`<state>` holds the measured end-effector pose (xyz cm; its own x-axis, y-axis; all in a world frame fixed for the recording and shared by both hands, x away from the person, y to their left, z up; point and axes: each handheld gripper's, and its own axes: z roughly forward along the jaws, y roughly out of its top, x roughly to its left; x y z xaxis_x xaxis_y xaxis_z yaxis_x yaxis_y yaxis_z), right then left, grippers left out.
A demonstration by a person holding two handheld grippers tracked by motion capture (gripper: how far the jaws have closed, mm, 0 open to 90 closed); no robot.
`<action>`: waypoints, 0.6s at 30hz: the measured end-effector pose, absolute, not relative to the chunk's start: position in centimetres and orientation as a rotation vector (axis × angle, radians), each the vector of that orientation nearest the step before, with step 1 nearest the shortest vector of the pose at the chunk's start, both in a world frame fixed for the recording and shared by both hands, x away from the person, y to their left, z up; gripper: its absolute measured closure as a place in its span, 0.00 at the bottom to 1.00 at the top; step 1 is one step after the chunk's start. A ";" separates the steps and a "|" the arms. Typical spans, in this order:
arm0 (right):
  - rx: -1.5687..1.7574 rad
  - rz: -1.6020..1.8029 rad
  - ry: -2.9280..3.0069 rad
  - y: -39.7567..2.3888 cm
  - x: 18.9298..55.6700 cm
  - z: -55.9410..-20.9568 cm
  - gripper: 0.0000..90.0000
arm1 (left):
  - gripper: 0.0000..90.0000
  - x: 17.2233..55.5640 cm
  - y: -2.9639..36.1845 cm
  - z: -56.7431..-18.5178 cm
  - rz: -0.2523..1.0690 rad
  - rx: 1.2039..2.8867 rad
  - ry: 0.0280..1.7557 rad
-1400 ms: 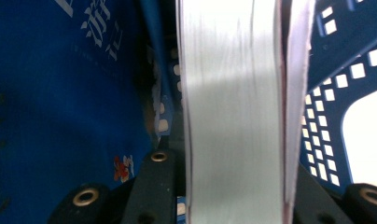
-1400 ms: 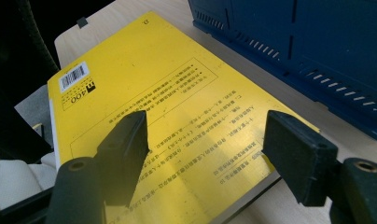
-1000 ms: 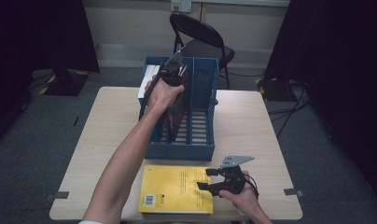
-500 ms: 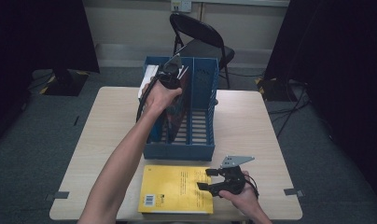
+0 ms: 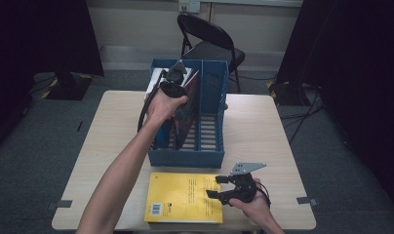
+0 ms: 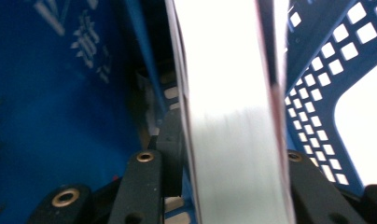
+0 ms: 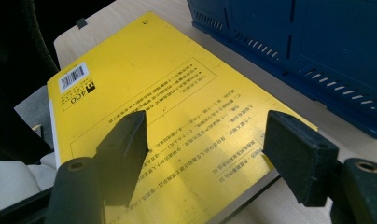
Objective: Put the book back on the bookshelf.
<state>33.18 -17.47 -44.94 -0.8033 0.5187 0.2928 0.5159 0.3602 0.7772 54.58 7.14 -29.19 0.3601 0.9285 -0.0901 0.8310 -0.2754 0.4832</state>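
The blue rack [image 5: 205, 146] holds books upright. My left tool [image 5: 174, 80] has just been opening, one book [image 6: 233, 121] standing between its jaws. My right tool [image 5: 219, 187] hovers open over the flat yellow book [image 5: 180, 197].

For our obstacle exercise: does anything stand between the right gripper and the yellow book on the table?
Nothing visible does. The right gripper hangs, jaws open, directly over the bare cover of the yellow book; the blue rack stands beyond the book.
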 end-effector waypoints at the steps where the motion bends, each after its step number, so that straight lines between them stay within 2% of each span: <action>1: 0.986 1.478 2.588 -17.5 33.2 -44.9 0.33 | 0.73 54.4 7.3 -29.2 0.301 2.185 1.521; 18: 0.985 1.474 2.586 -17.4 33.2 -44.9 0.33 | 0.72 52.8 8.2 -29.7 0.270 2.218 1.449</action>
<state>33.23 -17.39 -44.94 -0.8026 0.5214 0.2898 0.5151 0.3608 0.7775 52.84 8.22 -29.69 0.4219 0.9021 -0.0913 0.8087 -0.3288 0.4878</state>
